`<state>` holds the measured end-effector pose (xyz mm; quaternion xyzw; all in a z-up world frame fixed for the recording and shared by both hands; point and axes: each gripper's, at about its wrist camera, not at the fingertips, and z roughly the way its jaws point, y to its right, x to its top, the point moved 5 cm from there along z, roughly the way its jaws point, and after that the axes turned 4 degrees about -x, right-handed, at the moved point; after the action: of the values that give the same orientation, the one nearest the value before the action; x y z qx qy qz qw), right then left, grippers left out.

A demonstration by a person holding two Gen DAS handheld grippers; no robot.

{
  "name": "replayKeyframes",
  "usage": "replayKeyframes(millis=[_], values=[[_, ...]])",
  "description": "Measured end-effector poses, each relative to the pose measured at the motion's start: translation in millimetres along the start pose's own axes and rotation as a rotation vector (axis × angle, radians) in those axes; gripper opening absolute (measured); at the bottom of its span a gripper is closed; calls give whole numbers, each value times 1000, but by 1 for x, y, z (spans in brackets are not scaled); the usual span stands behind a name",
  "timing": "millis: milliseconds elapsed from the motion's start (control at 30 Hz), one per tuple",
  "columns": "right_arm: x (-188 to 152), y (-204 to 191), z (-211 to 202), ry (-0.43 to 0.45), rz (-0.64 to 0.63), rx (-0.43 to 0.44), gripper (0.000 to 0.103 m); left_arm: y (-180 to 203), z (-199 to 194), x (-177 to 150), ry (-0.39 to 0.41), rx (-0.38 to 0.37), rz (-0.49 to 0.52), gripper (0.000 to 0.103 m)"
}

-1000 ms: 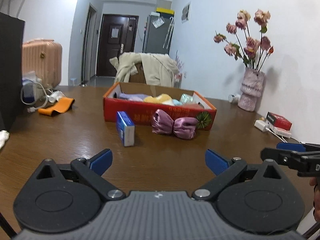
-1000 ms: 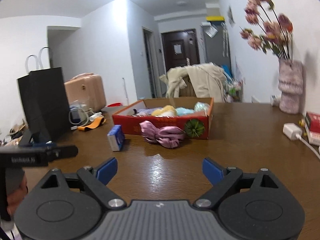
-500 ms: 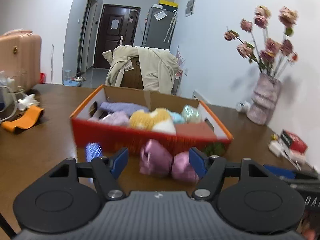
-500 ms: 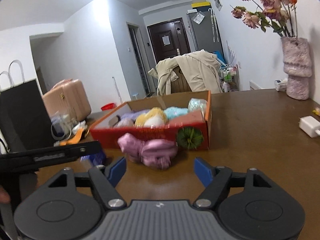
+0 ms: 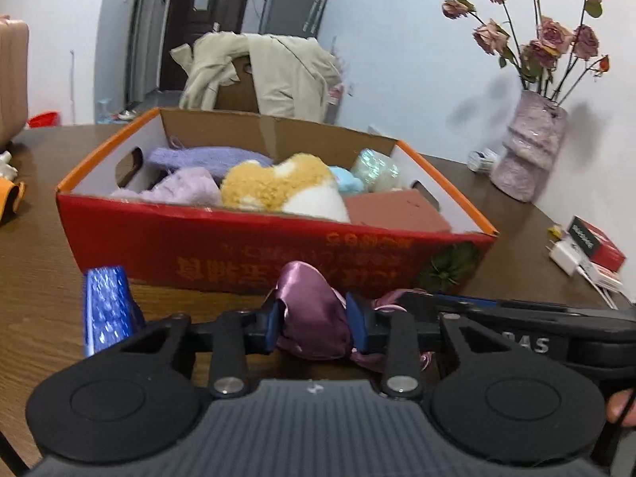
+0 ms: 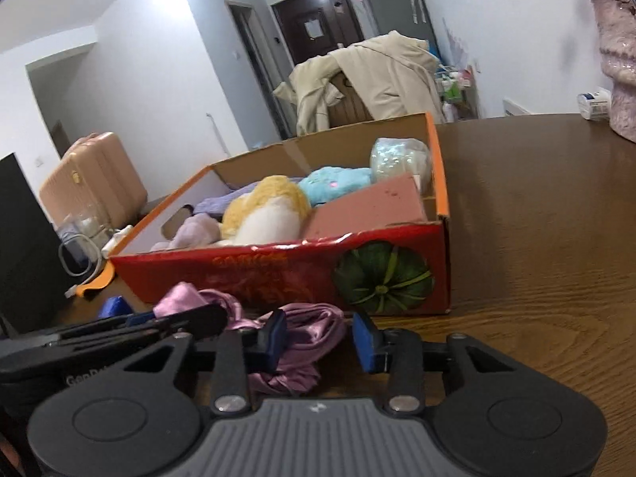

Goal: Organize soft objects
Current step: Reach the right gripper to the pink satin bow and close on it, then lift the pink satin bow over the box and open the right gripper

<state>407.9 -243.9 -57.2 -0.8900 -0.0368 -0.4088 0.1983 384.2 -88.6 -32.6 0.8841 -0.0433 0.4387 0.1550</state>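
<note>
**Two claws close on satin bow before red box**

On the brown bench [image 6: 556, 278], the red box [image 5: 254, 246] of plush items stands just beyond both claws. The pink satin bow [image 5: 314, 310] lies against its front wall. The left claw [image 5: 314, 320] is closing, pads pressing one lobe; the right claw [image 6: 318, 338] is closing around the other, one pad not yet touching. Grasping appears underway; next likely comes a joint lift over the wall.

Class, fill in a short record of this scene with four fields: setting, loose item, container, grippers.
setting: brown wooden table
loose item: purple satin cloth lying in front of the box
container: red cardboard box, open, holding a yellow-and-white plush toy and other soft things
grippers: left gripper closing with the cloth between its pads; right gripper closing around the cloth's other end
</note>
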Motion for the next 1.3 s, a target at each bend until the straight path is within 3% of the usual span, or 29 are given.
replayKeyframes(millis=[200,600,900,1100,1300], values=[[-5,3,2,-68,33,37,35,-4,0,-4,-10,-29,-10,33],[-14,-7,-13,-164,-109,64,35,-7,2,-9,-14,-51,-23,34],[-19,-19,-13,-87,-201,20,19,-6,1,-9,-15,-47,-18,32],[-19,-20,-12,-45,-222,-10,16,-7,1,-8,-15,-70,-43,28],[-13,-15,-16,3,-187,-29,15,3,-3,-9,5,-71,-7,22]])
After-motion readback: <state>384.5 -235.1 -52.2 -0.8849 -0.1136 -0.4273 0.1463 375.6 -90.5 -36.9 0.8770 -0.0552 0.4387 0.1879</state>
